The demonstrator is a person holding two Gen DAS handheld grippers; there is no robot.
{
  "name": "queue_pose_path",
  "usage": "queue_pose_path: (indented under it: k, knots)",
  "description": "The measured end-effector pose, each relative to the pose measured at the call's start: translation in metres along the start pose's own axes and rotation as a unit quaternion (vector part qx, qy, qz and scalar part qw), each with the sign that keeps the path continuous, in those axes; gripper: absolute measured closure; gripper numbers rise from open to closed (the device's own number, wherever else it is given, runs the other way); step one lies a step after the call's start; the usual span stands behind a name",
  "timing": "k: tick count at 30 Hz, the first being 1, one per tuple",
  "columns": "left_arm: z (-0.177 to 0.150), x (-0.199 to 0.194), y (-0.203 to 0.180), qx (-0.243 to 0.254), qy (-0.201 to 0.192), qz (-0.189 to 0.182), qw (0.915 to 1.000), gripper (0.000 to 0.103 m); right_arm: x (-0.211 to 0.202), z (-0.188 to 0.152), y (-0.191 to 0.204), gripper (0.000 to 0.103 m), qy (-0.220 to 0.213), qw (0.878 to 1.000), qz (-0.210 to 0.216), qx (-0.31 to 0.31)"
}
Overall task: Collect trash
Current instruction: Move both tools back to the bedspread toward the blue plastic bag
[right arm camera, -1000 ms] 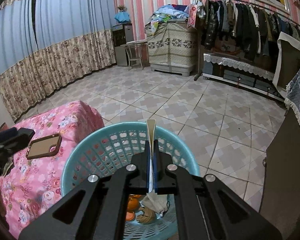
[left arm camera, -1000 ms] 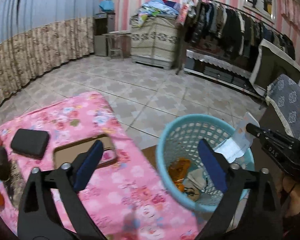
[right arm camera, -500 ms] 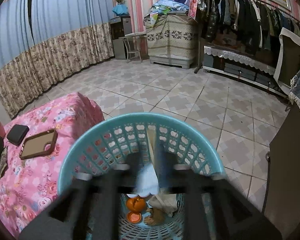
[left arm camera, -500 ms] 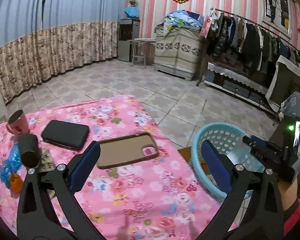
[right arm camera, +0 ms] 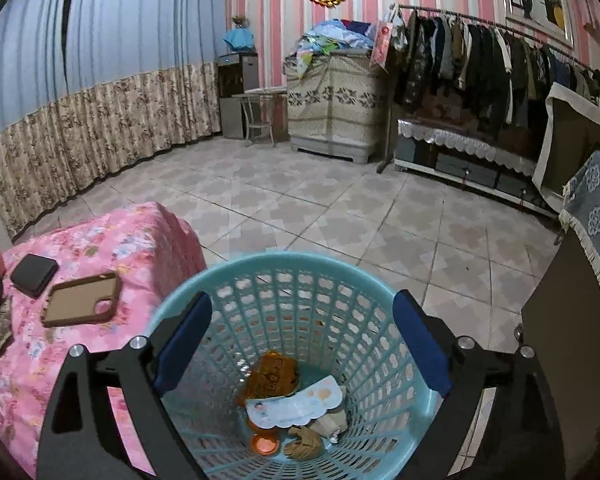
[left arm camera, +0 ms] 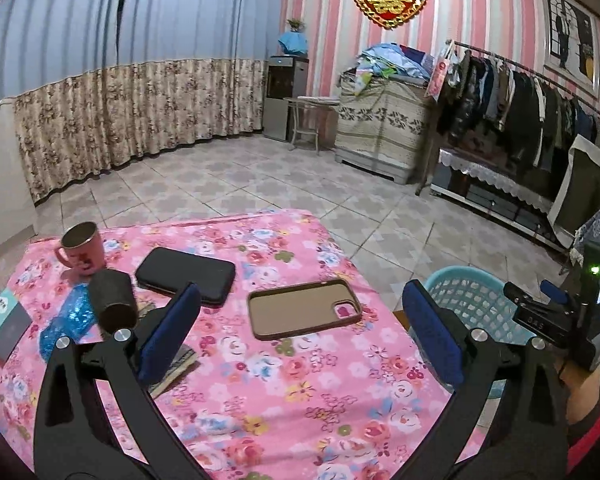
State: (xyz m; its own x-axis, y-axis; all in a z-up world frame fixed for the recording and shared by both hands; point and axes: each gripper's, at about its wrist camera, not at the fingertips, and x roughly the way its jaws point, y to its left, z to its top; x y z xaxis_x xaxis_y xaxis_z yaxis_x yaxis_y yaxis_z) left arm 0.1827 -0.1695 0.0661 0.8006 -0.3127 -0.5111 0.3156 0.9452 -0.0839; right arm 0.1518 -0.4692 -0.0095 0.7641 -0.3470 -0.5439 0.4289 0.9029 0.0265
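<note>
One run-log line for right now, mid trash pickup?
left gripper: open, empty, over table | right gripper: jaws opening, empty, above basket | white wrapper: in basket

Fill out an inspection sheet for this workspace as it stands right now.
Surface: table under a pink floral cloth.
Job's things: teal basket on the floor beside the table, holding a paper card, orange wrapper and scraps.
Clutter: pink mug, black case, phone case, dark cylinder, blue wrapper.
Grippers: left gripper open, empty, above the table; right gripper over the basket, jaws opening, nothing between them.
Cables: nothing seen.
Surroundings: tiled floor, curtains, clothes rack.
</note>
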Motion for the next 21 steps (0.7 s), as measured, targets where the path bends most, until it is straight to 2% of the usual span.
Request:
queue_pose_path:
  k: [2,4,7,21]
  knots:
    - [0.000,-0.007,0.007,0.001,-0.004,0.007,1.0000,0.005,-0.014,0.003,0.009,0.012,-0.011,1.000,0.011,-0.005]
    - [0.000,-0.013,0.014,0.001,-0.007,0.014,0.9999,0.006,-0.024,0.006,0.018,0.007,-0.021,1.000,0.019,-0.011]
    - [-0.004,-0.021,0.029,-0.006,-0.007,0.025,0.9997,0.005,-0.043,0.010,0.038,0.007,-0.036,0.998,0.038,-0.024]
    - [-0.019,-0.054,0.121,-0.034,-0.010,0.089,0.9954,0.005,-0.090,0.008,0.140,0.004,-0.044,0.990,0.115,-0.072]
